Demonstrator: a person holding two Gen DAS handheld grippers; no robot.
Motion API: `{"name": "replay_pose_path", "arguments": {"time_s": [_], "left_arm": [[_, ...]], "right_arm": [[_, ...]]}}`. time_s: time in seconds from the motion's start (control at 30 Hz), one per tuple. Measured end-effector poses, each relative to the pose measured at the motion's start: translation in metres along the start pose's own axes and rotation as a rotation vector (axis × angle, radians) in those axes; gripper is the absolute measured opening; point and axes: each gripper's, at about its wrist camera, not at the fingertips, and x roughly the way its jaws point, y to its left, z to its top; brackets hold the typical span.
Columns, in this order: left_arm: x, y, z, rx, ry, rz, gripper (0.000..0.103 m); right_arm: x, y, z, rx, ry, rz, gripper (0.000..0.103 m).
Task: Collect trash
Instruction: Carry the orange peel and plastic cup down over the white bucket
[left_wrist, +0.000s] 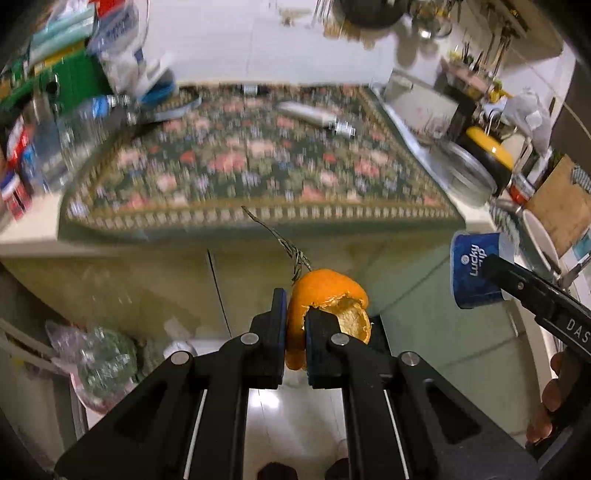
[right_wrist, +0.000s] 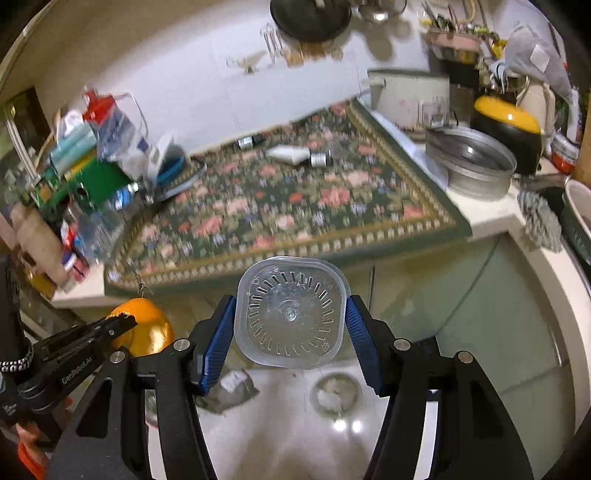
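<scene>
My left gripper (left_wrist: 295, 325) is shut on an orange peel (left_wrist: 328, 291) with a dry stem, held in the air in front of the counter edge. The peel also shows at the left of the right wrist view (right_wrist: 147, 325). My right gripper (right_wrist: 291, 325) is shut on a clear plastic cup with a blue "Lucky dip" label (left_wrist: 476, 269); its ribbed bottom (right_wrist: 291, 314) faces the camera. Both are held off the counter, above the floor.
The counter carries a floral mat (right_wrist: 280, 206) with a white tube (right_wrist: 295, 155) lying on it. Boxes and bottles (right_wrist: 92, 173) stand at left, a metal pan (right_wrist: 472, 166) and yellow-black pot (right_wrist: 509, 125) at right. Wrappers and a lid (right_wrist: 336, 391) lie on the floor below.
</scene>
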Motion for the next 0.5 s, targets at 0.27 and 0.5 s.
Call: {"name": "replay_pose_path", "arguments": {"time_s": [0.27,0.5], "left_arm": [[0.102,-0.016,-0.071,-0.06,0.144,0.019,0.007],[0.224,-0.019,-0.148,-0.125,0.291,0.017,0.007]], "right_arm": [[0.069,-0.04,-0.052,-0.062,0.136,0.018,0.057],[0.152,-0.082,-0.107,-0.103,0.246,0.023,0.057]]}}
